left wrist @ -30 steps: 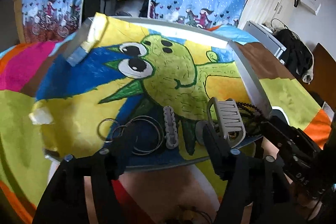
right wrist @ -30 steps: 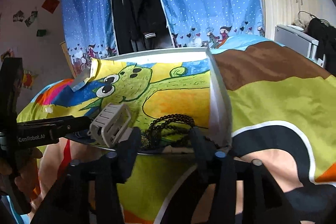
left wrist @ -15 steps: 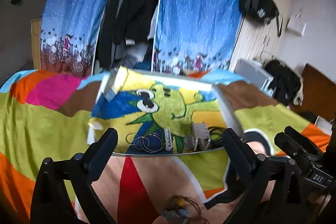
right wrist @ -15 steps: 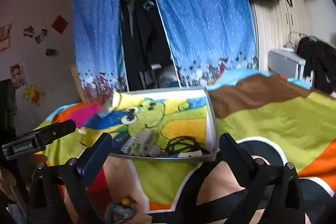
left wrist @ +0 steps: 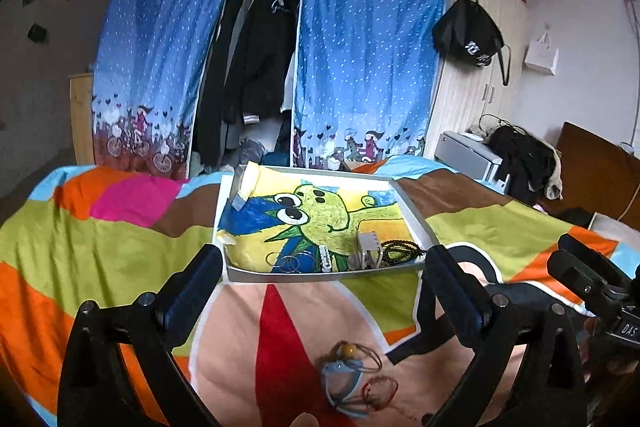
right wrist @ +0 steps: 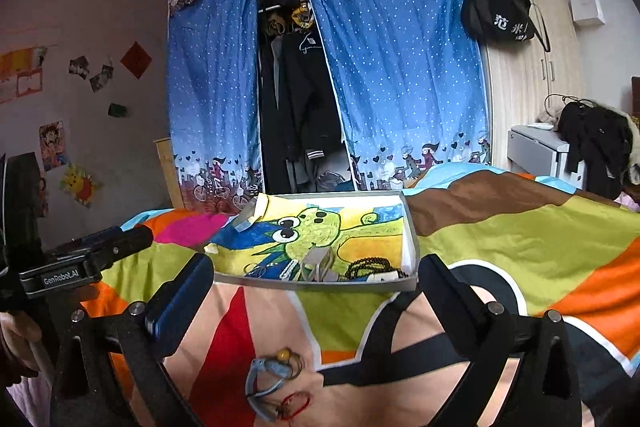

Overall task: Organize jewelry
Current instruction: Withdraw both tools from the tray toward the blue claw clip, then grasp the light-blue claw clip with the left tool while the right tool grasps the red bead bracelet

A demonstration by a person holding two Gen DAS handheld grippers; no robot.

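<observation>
One shallow white tray (left wrist: 412, 215) lies on one bed (left wrist: 100, 227), and one cartoon drawing (left wrist: 320, 215) lines it. Along the tray's near edge sit a bunch of thin wire bangles (left wrist: 290, 261), too overlapped to count, one white beaded bracelet (left wrist: 325, 259), one grey hair claw (left wrist: 366, 247) and one dark bead string (left wrist: 400, 251). One tangle of cords with a yellow bead (left wrist: 352, 381) lies on the bedcover outside the tray. Two blue curtains (left wrist: 360, 67) hang behind. One black bag (left wrist: 468, 35) hangs on the wardrobe.

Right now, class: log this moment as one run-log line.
left gripper: open, empty | right gripper: open, empty | tray: hair clip, beads, rings | bed: bracelet pile unsorted
</observation>
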